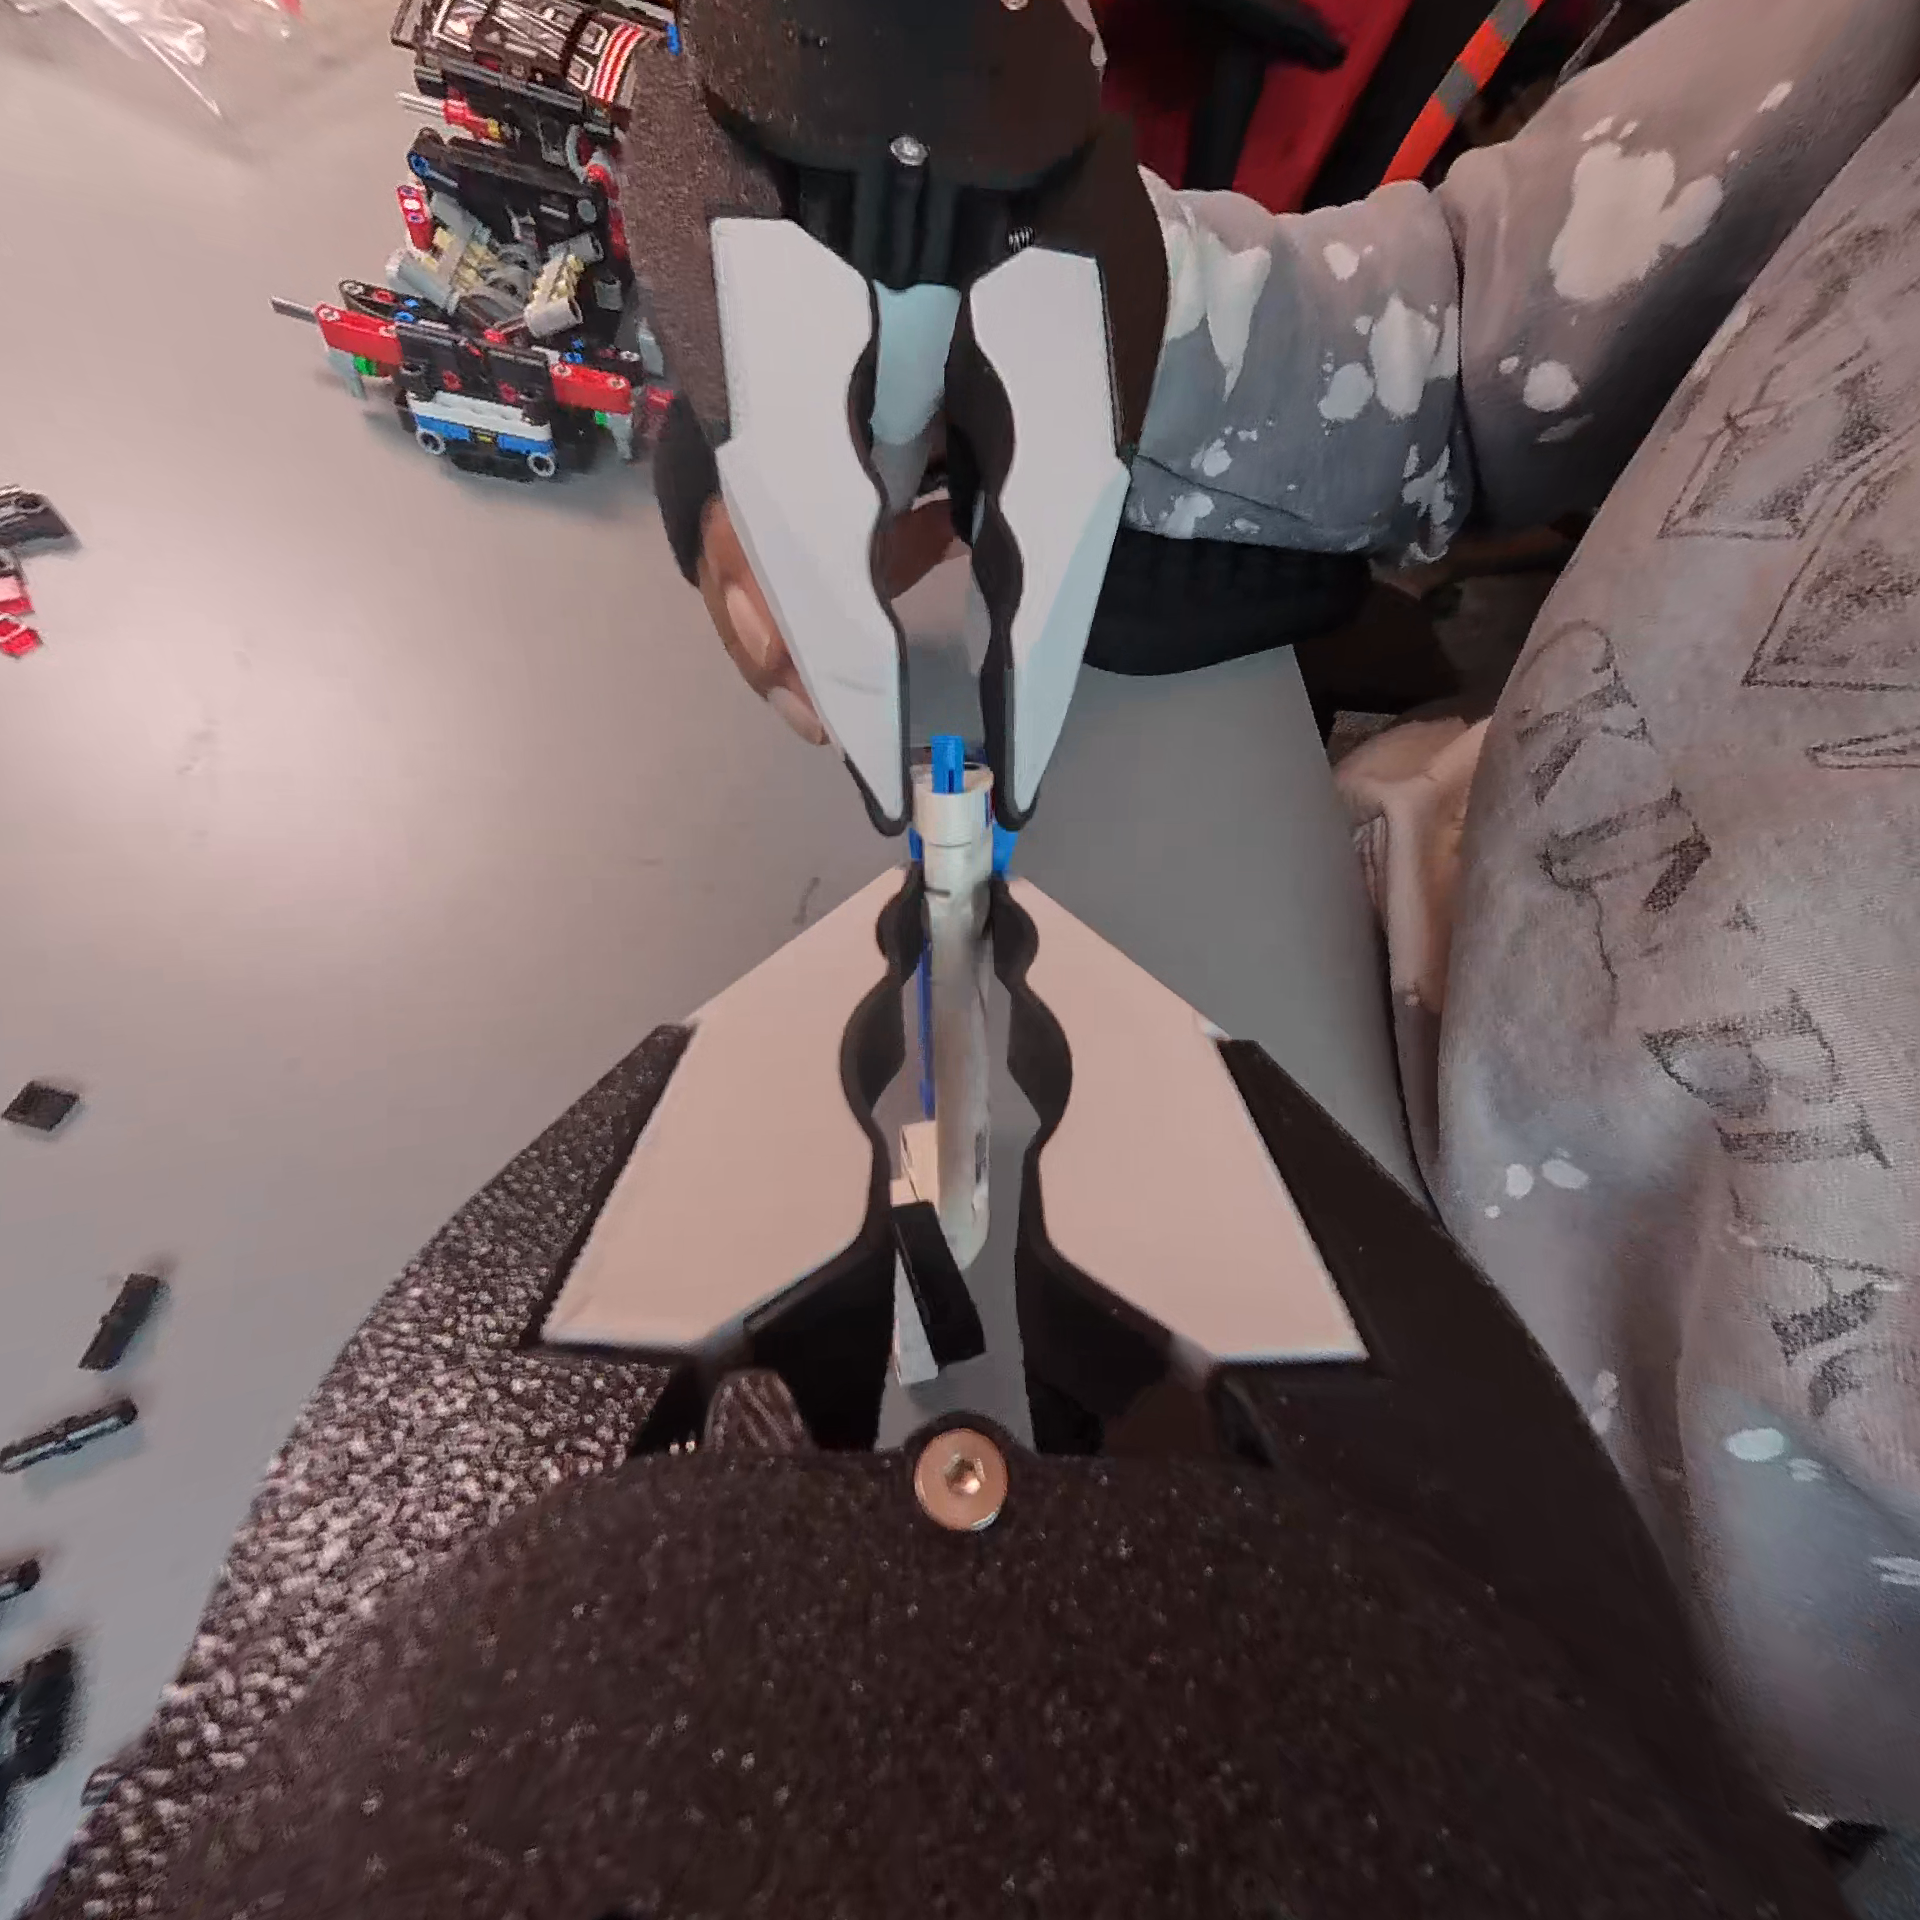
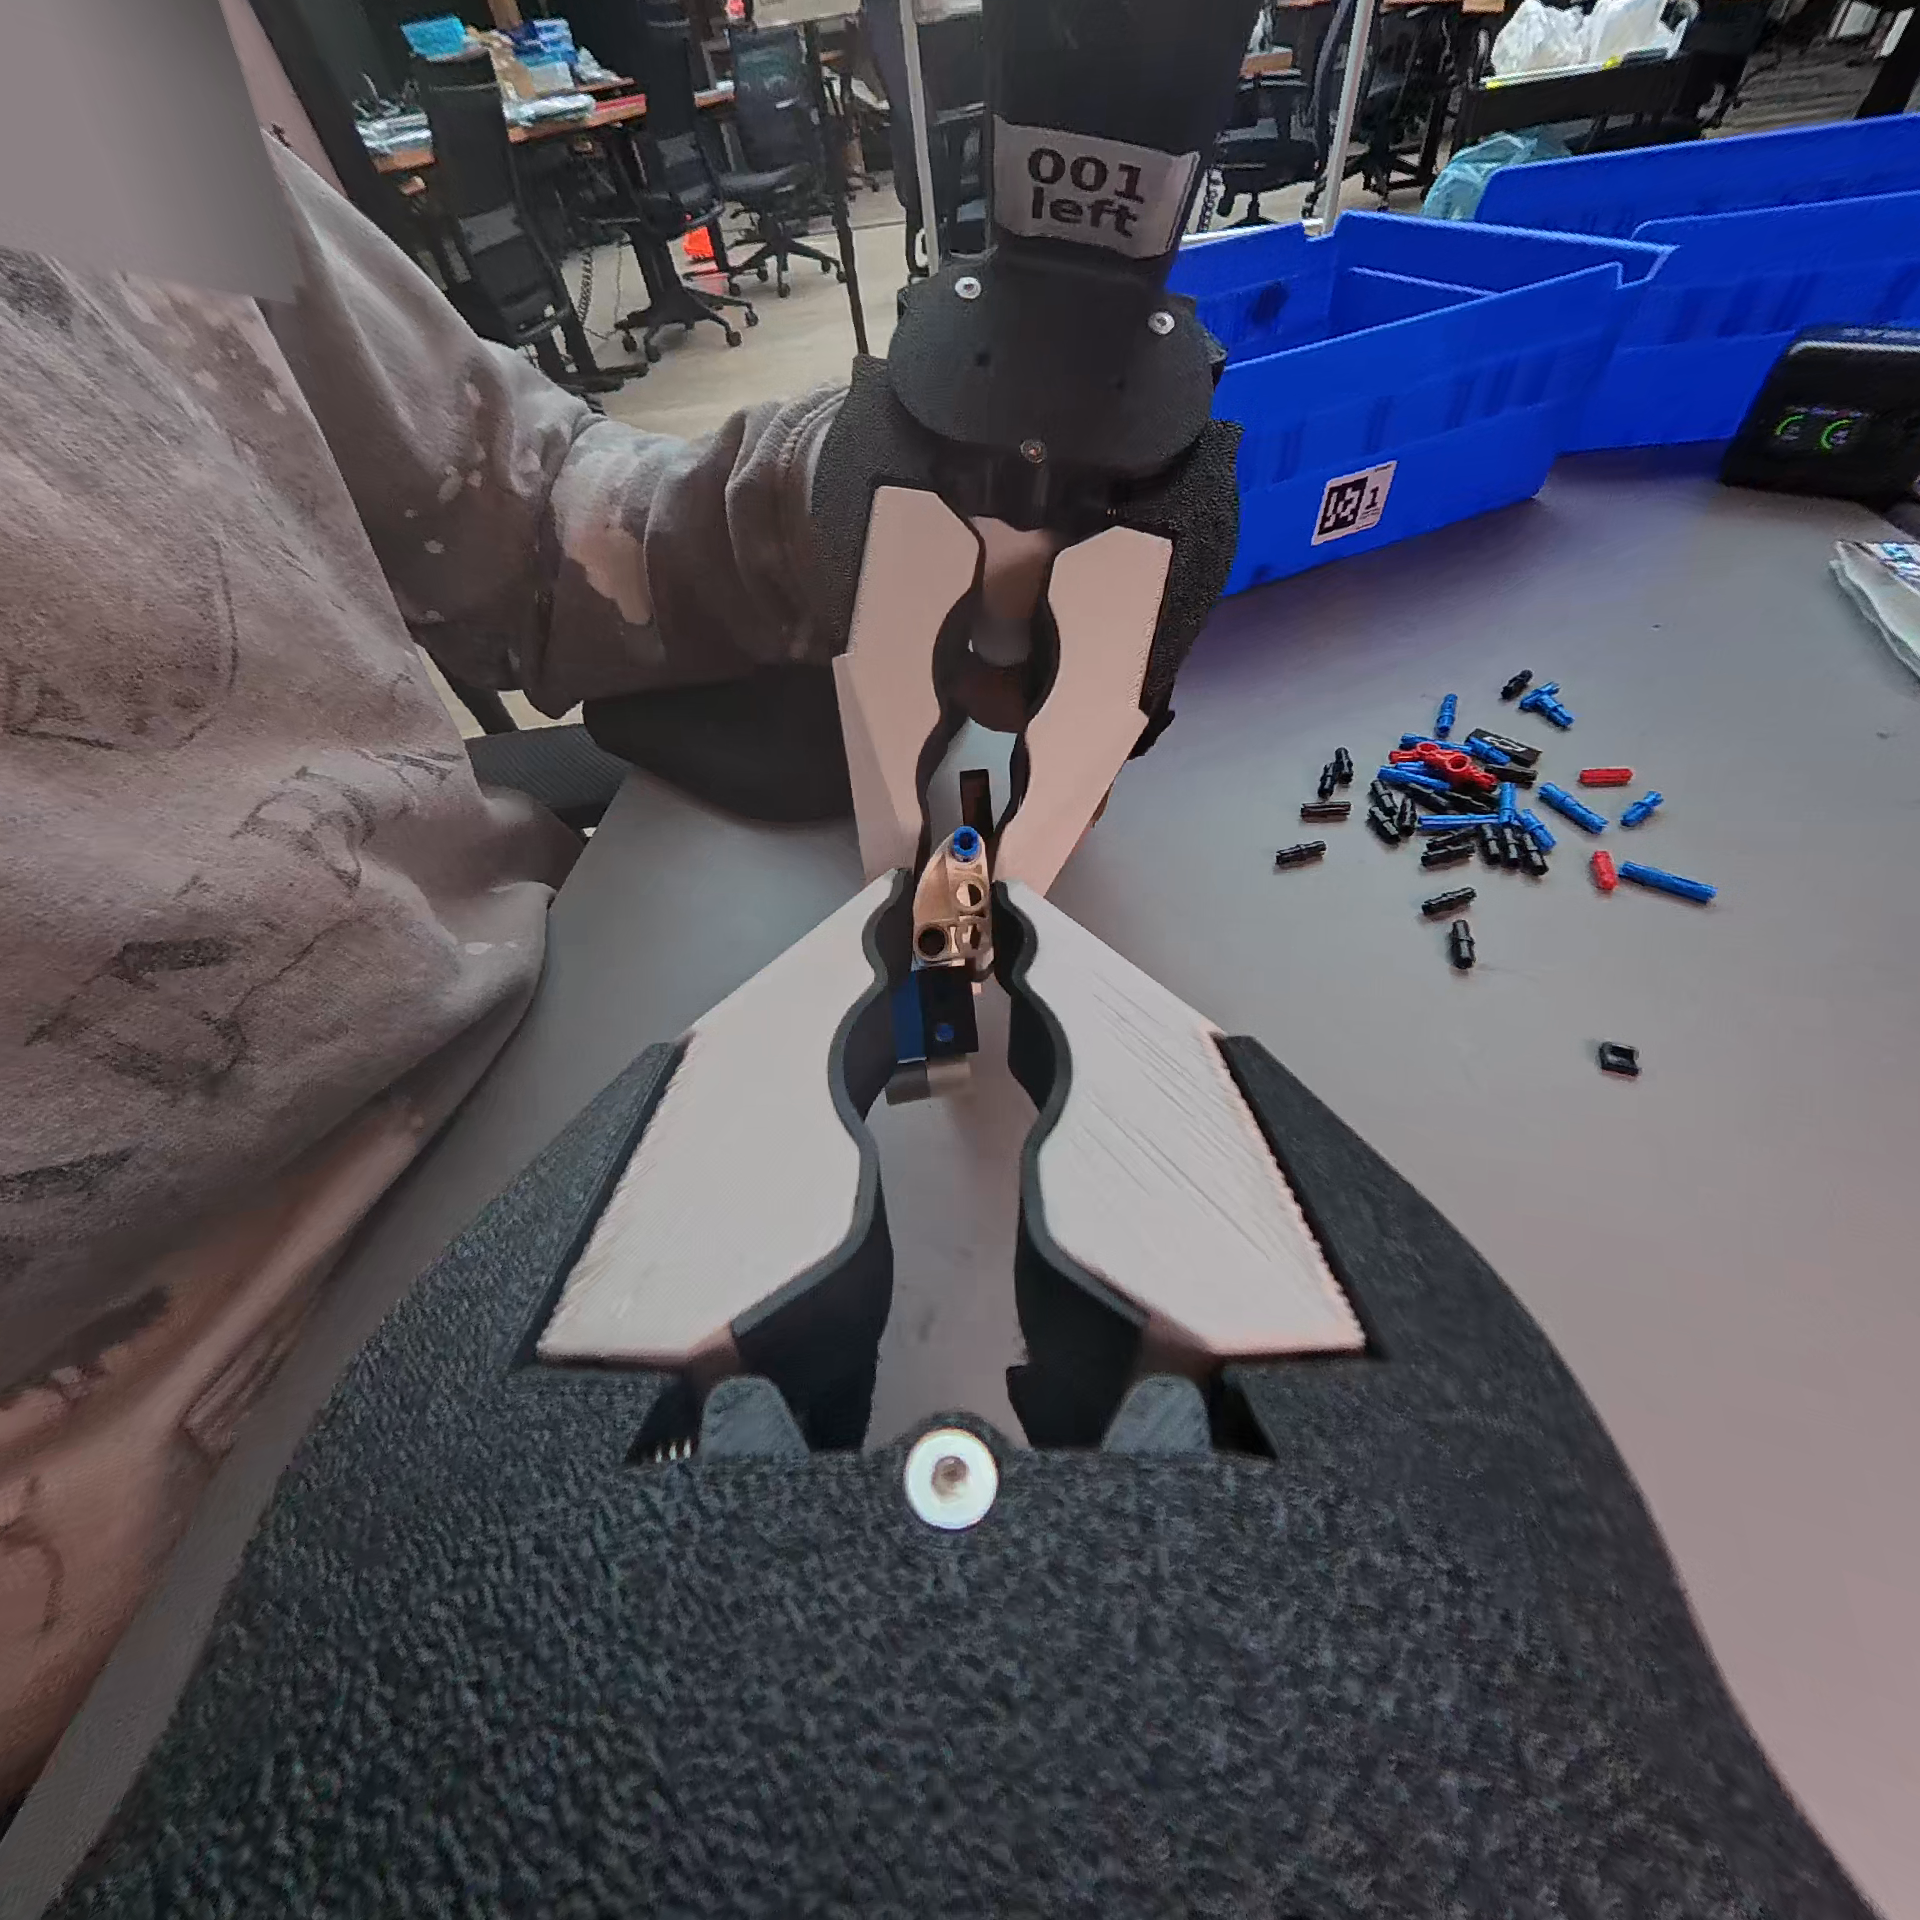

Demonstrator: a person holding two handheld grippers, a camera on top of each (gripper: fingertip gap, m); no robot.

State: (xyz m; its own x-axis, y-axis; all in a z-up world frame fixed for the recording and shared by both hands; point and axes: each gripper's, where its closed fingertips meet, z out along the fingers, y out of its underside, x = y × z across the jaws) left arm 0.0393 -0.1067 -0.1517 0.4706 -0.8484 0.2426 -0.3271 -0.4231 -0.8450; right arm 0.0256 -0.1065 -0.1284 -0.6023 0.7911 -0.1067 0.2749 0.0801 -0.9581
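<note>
both tongs (image 1: 954, 894) (image 2: 940, 904) nearly closed — pinching one small brick assembly (image 2: 948, 914).

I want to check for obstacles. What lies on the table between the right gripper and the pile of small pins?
Nothing: in the right wrist view the grey table is bare from the right gripper, which is shut on a small brick assembly, to the pin pile.

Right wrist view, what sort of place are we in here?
Probably a shared workshop or lab office: rows of desks with black office chairs behind, blue storage bins on the grey table, and a scatter of small building-toy pins.
</note>
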